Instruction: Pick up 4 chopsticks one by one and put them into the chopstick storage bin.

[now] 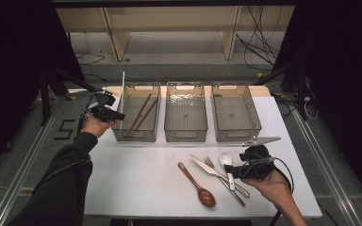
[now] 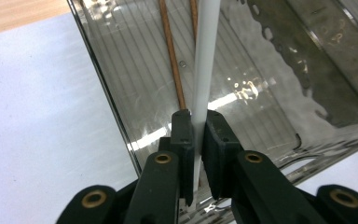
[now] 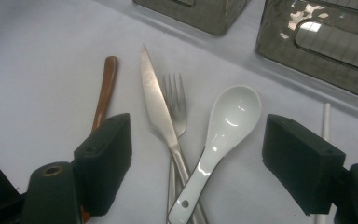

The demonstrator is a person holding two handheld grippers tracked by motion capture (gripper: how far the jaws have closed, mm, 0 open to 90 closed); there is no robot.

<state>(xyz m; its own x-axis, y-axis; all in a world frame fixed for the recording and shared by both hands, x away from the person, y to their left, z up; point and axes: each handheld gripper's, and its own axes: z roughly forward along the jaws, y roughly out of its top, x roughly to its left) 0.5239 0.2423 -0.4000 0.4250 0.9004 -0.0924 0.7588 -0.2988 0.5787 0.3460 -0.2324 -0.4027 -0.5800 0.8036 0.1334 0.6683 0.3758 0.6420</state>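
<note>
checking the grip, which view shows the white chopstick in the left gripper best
The left gripper view: the white chopstick fills the frame, pinched in the left gripper over the left bin. The high view shows it as a thin upright line.

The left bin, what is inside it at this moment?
Inside the left bin lie two brown chopsticks. The left gripper holds a white chopstick above it. The gripper hides the bin's near left corner.

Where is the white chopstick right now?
The white chopstick stands upright in the left tool, over the left bin's near-left corner, beside two brown chopsticks.
</note>
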